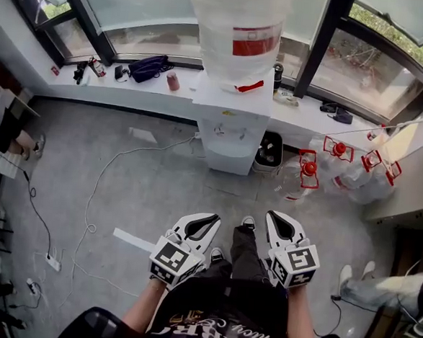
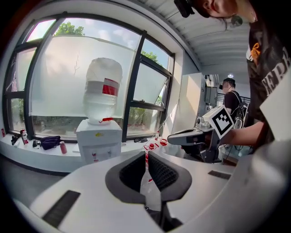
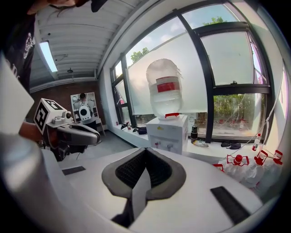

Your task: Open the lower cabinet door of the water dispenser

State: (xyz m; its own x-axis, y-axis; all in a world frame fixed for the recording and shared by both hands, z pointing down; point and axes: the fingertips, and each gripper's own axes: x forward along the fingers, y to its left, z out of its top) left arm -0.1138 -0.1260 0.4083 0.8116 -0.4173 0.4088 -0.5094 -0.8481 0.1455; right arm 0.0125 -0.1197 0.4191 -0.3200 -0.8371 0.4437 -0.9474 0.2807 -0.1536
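Though head view leaves it unclear, left gripper (image 2: 146, 154), right gripper (image 3: 144, 151) closed, empty

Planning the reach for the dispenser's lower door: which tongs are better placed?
Right, marginally. The right tongs point almost straight at the water dispenser; the left tongs aim past it. Both are shut, empty, far off.

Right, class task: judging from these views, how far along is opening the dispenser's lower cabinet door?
Done: nothing; the lower door of the water dispenser looks shut. In hand: left gripper and right gripper, both shut and empty, point at it across the floor. Left: approach, grip the door, pull it open.
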